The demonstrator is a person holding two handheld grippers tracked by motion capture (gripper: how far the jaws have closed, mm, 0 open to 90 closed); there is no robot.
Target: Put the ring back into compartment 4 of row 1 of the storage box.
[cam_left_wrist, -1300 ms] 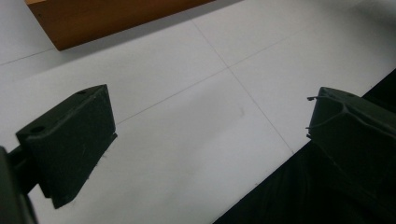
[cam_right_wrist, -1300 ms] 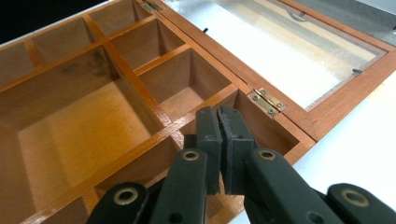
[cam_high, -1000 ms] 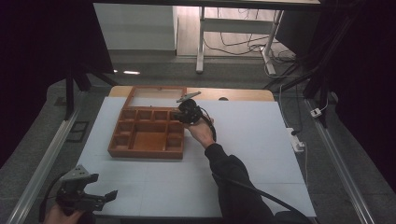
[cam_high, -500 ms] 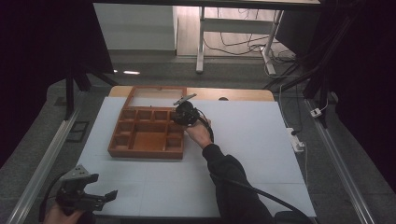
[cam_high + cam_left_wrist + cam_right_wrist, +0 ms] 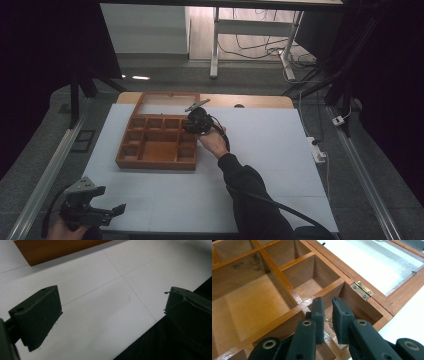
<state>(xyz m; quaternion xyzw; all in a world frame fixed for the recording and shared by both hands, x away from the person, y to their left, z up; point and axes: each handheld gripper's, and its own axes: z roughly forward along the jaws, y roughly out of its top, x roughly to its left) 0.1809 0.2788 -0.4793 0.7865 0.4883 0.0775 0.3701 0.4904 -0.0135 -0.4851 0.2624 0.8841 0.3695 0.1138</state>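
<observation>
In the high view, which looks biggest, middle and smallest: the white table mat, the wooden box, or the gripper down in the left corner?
1. White table mat, by far the largest.
2. Wooden box with its open lid.
3. Left gripper, smallest, though it sits nearest the camera.

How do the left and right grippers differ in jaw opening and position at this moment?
The left gripper has its jaws wide apart; the right gripper has only a narrow gap, its jaws having just been opening, with something small and hard to make out between them. The left gripper is over the bare white table near its front edge; the right gripper is over the wooden box. Both have black jaws.
</observation>
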